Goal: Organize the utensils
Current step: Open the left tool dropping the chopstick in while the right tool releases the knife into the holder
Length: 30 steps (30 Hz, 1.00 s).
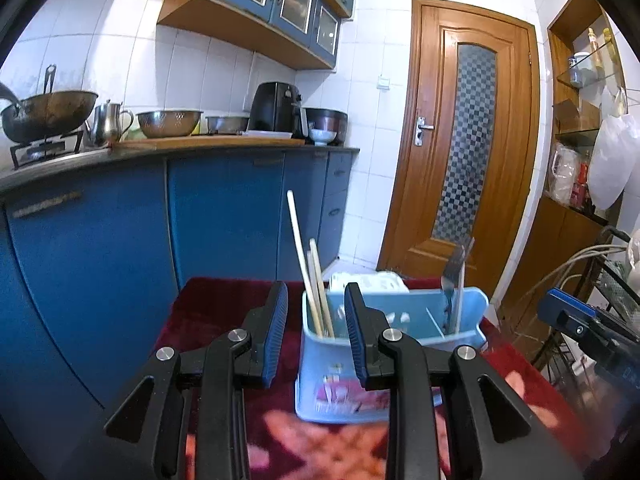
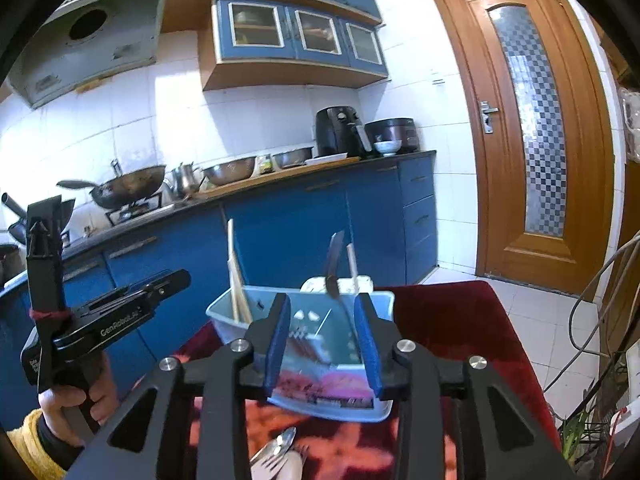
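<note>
Left gripper: fingers spread, empty | right gripper: fingers spread, empty | blue utensil caddy: on red cloth, holding chopsticks (left end) and knife | loose spoon: near edge.

Over on the dark-topped worktop above the blue cabinet doors, a black air fryer stands as our marker. Just right of it sits a dark round rice cooker, a small white bowl in front. Left of the fryer, a small steel bowl, then a big steel colander bowl, a steel jug, and a blackened wok on the gas burner. Far right of the fryer, a brown wooden door with checkered glass.
</note>
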Available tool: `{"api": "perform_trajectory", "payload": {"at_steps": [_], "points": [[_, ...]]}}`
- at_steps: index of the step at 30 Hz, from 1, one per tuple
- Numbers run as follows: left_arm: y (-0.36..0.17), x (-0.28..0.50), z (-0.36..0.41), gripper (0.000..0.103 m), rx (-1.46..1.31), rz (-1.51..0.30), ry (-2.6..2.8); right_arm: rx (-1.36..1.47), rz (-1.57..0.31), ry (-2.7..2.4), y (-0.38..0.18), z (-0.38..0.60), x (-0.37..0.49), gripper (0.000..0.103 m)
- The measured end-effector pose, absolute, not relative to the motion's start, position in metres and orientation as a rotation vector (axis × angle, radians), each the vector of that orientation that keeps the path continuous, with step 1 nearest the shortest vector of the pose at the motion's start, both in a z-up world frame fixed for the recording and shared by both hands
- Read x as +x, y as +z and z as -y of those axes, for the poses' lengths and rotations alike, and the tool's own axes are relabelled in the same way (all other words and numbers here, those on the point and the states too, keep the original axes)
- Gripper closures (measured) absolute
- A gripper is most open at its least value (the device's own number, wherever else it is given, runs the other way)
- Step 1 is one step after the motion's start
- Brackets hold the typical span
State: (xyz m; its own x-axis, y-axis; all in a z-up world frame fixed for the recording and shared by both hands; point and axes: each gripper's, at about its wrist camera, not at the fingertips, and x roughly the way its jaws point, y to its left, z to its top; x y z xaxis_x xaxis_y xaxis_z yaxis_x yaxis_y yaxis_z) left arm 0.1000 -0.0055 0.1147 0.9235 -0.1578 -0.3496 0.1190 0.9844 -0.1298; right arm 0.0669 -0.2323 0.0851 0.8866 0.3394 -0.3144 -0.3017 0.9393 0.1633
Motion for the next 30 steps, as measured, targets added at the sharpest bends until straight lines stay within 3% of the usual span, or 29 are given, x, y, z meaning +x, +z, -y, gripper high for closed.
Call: {"api": "perform_trajectory", "payload": {"at_steps": [6, 15, 18, 22, 30], "points": [[0.095, 0.085, 0.003, 0.074, -0.127, -0.403, -0.133, 0.062, -0.381, 0.344, 0.074, 0.221, 0.065, 0.060], [0.067, 0.087, -0.005, 0.074, -0.165, -0.477, -0.126, 0.047, -0.410, 0.375, 0.061, 0.215, 0.084, 0.060], [0.064, 0.089, -0.007, 0.074, -0.178, -0.488, -0.123, 0.052, -0.408, 0.390, 0.059, 0.215, 0.088, 0.077], [0.064, 0.093, -0.009, 0.074, -0.180, -0.492, -0.123, 0.063, -0.390, 0.423, 0.060, 0.217, 0.091, 0.092], [0.063, 0.096, -0.004, 0.074, -0.167, -0.495, -0.126, 0.074, -0.329, 0.428, 0.065, 0.227, 0.085, 0.100]]}}
